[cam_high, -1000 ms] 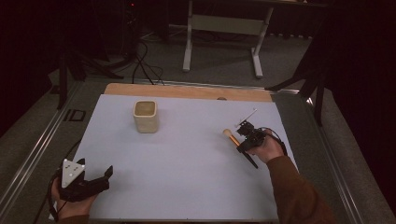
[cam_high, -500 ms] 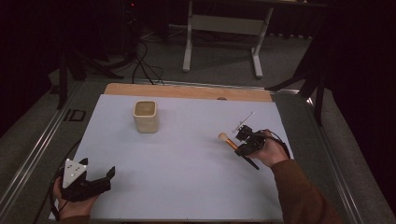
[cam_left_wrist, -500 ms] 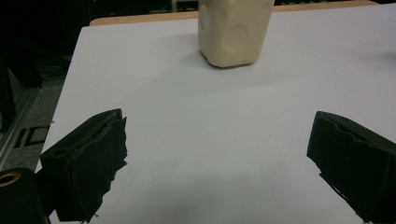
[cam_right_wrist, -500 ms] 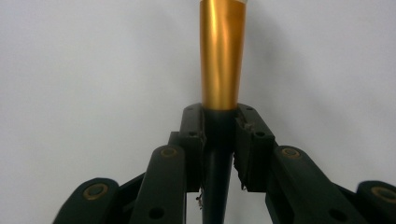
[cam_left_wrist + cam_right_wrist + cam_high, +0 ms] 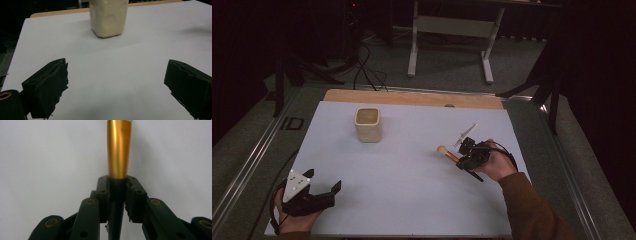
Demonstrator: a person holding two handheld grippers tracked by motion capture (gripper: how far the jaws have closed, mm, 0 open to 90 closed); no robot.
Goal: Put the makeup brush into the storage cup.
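Right claw is clamped on a makeup brush: in the right gripper view both jaws press the black handle just below the gold ferrule. Brush is held near the right edge of the white tabletop, bristle end pointing left toward the middle; whether the tip touches the surface, can't tell. Black handle end sticks out behind the claw toward the person's right hand. Bristles are cut off at the top of the right gripper view.

Left claw sits at the near-left corner, jaws spread wide with nothing between them, only bare tabletop between the pads.

Cream square-ish cup stands upright at the far-left of the sheet, well apart from both claws. Inside looks dark from the high view; contents not readable. Its top is cropped in the left gripper view.

No labels or writing legible on anything.
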